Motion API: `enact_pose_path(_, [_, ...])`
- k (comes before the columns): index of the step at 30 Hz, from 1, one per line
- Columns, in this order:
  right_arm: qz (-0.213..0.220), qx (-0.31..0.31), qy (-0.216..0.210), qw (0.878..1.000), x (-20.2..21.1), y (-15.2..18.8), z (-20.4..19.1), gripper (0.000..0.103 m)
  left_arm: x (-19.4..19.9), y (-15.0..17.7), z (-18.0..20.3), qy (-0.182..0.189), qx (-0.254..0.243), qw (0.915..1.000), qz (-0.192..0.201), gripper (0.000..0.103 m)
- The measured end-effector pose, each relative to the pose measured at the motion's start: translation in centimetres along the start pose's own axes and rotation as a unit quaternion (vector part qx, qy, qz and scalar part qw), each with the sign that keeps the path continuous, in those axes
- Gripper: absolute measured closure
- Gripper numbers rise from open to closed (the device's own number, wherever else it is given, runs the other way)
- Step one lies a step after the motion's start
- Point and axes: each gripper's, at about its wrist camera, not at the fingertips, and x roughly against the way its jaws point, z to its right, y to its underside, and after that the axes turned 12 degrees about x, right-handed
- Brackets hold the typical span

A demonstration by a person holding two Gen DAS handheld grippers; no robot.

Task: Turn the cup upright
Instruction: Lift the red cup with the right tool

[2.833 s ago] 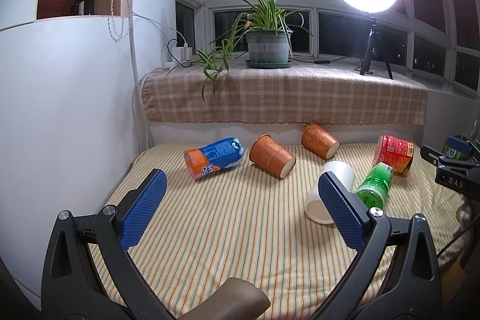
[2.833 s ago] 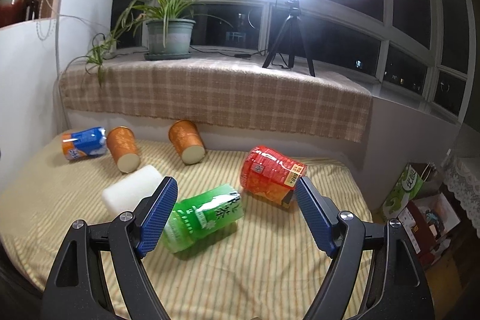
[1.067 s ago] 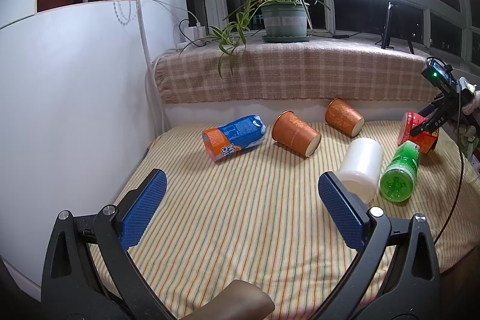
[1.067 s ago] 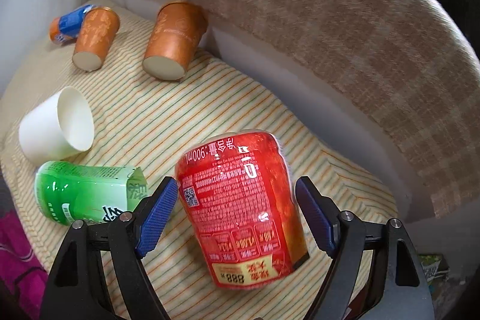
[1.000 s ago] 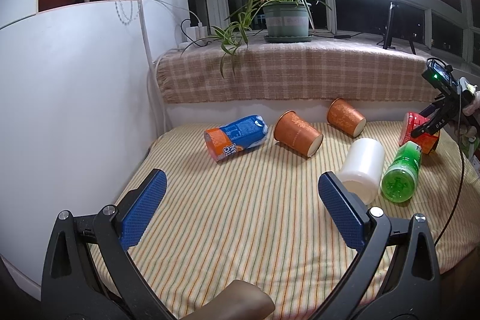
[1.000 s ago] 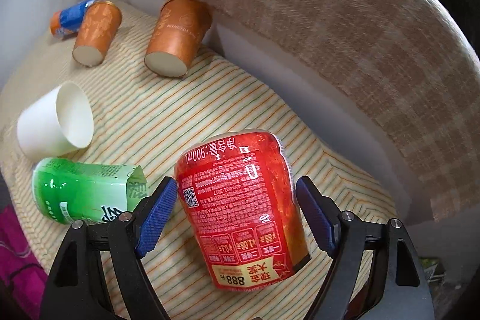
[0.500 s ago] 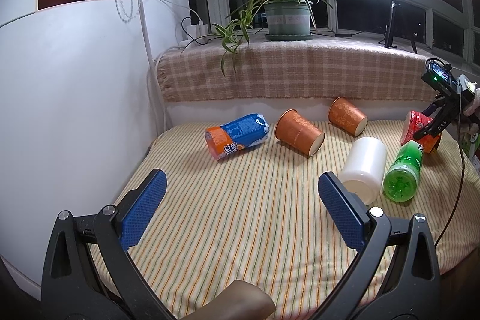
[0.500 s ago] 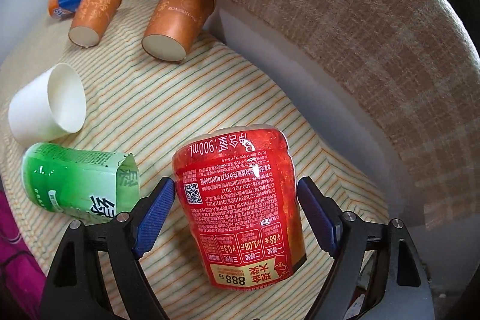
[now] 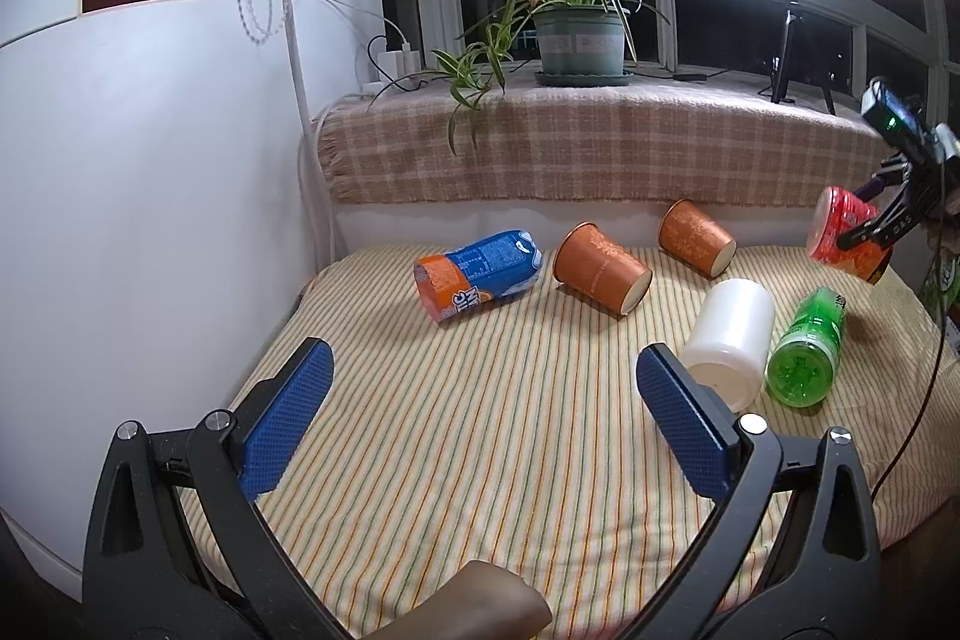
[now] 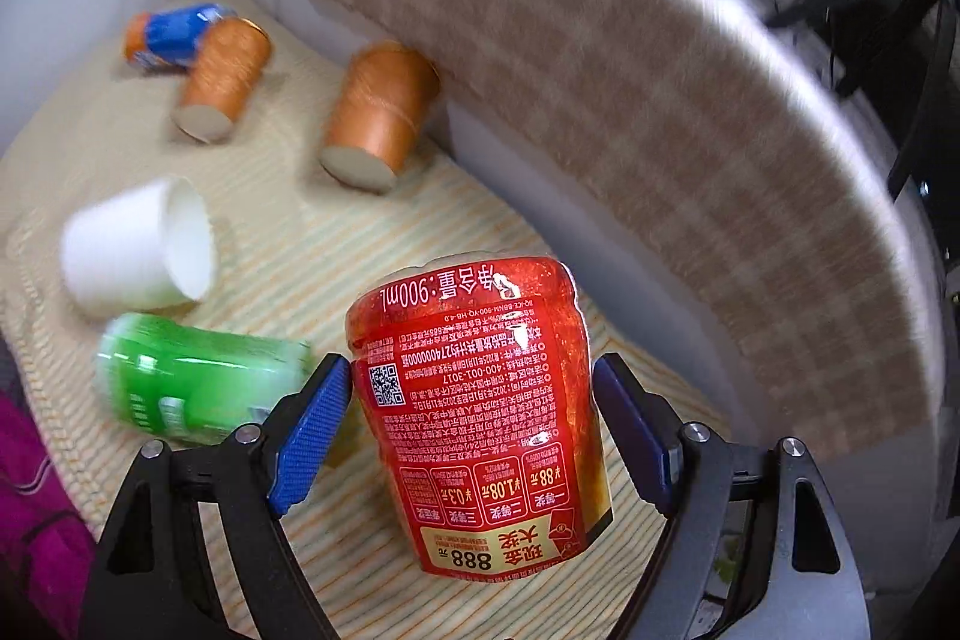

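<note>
On the striped bed cover (image 9: 480, 430), at 9 o'clock, the left gripper (image 9: 480, 424) is held released and idle; at 3 o'clock, the red cup (image 10: 480, 412) is clasped in the right gripper (image 10: 474, 424), lifted and inverted. Rotation upright is judged next.

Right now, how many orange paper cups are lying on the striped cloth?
2. One orange paper cup lies on its side mid-cloth, right of the blue-and-orange cup. The other orange paper cup lies farther back, near the plaid-covered ledge. None looks hidden.
</note>
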Motion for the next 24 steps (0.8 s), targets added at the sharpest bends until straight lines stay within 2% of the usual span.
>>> enact_pose_path(6, [0.051, 0.033, -0.006, 0.998, 4.2, -2.0, -3.5, 0.021, 0.9, 0.0, -1.1, -0.003, 0.0, 0.9999, 0.011, 0.0])
enact_pose_path(10, [0.084, 0.059, -0.032, 0.994, 6.4, -3.5, -6.9, 0.021, 1.5, 0.0, -2.2, -0.008, 0.002, 0.9999, 0.015, 0.0])
enact_pose_path(18, [0.112, 0.139, -0.08, 0.981, 7.9, -6.0, -15.2, 0.021, 2.9, 0.3, -3.9, -0.014, -0.001, 0.9996, 0.025, 0.0])
enact_pose_path(24, [0.106, 0.196, -0.116, 0.968, 7.2, -7.0, -20.4, 0.021, 3.2, 0.7, -4.7, -0.006, -0.011, 0.9998, 0.016, 0.0])
